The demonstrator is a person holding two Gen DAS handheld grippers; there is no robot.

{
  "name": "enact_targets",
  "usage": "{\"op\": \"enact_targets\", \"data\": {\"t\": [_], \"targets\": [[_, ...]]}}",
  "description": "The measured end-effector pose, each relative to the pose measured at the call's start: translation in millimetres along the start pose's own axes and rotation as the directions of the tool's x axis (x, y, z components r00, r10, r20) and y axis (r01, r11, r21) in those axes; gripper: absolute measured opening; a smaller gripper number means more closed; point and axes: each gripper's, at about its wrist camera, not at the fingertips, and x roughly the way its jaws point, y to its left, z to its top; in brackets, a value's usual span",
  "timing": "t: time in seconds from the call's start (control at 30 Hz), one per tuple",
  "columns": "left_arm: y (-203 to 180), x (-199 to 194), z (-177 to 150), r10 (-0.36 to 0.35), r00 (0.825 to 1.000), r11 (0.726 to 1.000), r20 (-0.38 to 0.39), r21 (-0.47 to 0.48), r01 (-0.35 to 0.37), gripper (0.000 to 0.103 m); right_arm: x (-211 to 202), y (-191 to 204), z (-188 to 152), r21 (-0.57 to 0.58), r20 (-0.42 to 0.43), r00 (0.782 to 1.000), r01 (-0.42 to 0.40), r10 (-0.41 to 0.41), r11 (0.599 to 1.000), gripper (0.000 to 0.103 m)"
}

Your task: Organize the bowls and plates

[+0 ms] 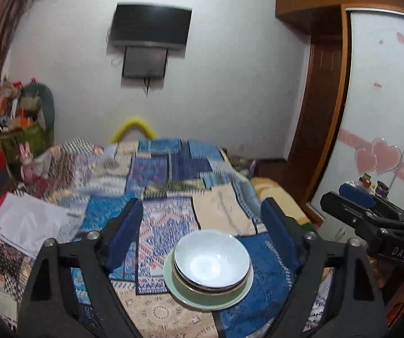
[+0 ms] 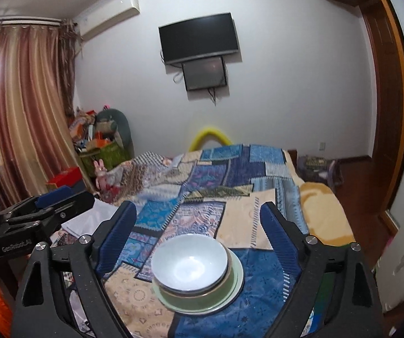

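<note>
**A:** Where's the stack from where you're holding?

**B:** On the patchwork bedspread (image 1: 157, 225), near the bed's front edge: a white bowl (image 1: 212, 259) nested in a green bowl (image 1: 216, 288), both on a pale green plate (image 1: 190, 300). It shows low between your left gripper (image 1: 202, 231) fingers, and likewise for your right gripper (image 2: 199, 225). Both sets of jaws stand wide open, holding nothing, clear of the dishes.

**A:** How will it handle?

**B:** My guess is glazed ceramic: stiff, heavy together, slick, and chippable. The bedding is soft, so the plate may rock when you press on it.

**A:** Where should I grip?

**B:** Pinch the white bowl's rim, one finger inside, one outside. Lift one piece at a time; nested bowls can slide.
</note>
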Motion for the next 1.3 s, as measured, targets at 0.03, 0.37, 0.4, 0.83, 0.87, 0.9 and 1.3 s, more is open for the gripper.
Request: {"op": "enact_targets", "data": {"t": [0.03, 0.37, 0.4, 0.83, 0.87, 0.9, 1.3], "targets": [[-1, -5, 0, 0.001, 1.000, 1.000, 0.015, 0.005, -0.001, 0.092, -3, 1, 1, -0.001, 0.009, 1.000, -0.004, 0.004, 1.000, 0.091], [-10, -38, -3, 0.009, 0.995, 0.999, 0.103, 0.030, -0.012, 0.103, -24, 9, -1, -0.015, 0.087, 0.996, 0.005, -0.003, 1.000, 0.103], [-10, -38, -3, 0.009, 0.995, 0.999, 0.104, 0.029, -0.012, 0.103, -25, 9, -1, -0.017, 0.089, 0.996, 0.006, -0.004, 1.000, 0.103], [-15, -42, -6, 0.016, 0.994, 0.999, 0.112, 0.037, -0.020, 0.103, -34, 11, -6, -0.017, 0.101, 0.995, 0.009, -0.007, 1.000, 0.103], [-15, -42, -6, 0.016, 0.994, 0.999, 0.112, 0.037, -0.021, 0.103, -35, 11, -6, -0.017, 0.102, 0.995, 0.009, -0.007, 1.000, 0.103], [-16, -42, -6, 0.016, 0.994, 0.999, 0.111, 0.036, -0.021, 0.103, -35, 11, -6, -0.017, 0.102, 0.995, 0.009, -0.007, 1.000, 0.103], [-14, -43, -6, 0.009, 0.994, 0.999, 0.109, 0.040, -0.013, 0.103, -40, 12, -5, -0.024, 0.113, 0.994, 0.004, -0.001, 1.000, 0.103]]}}
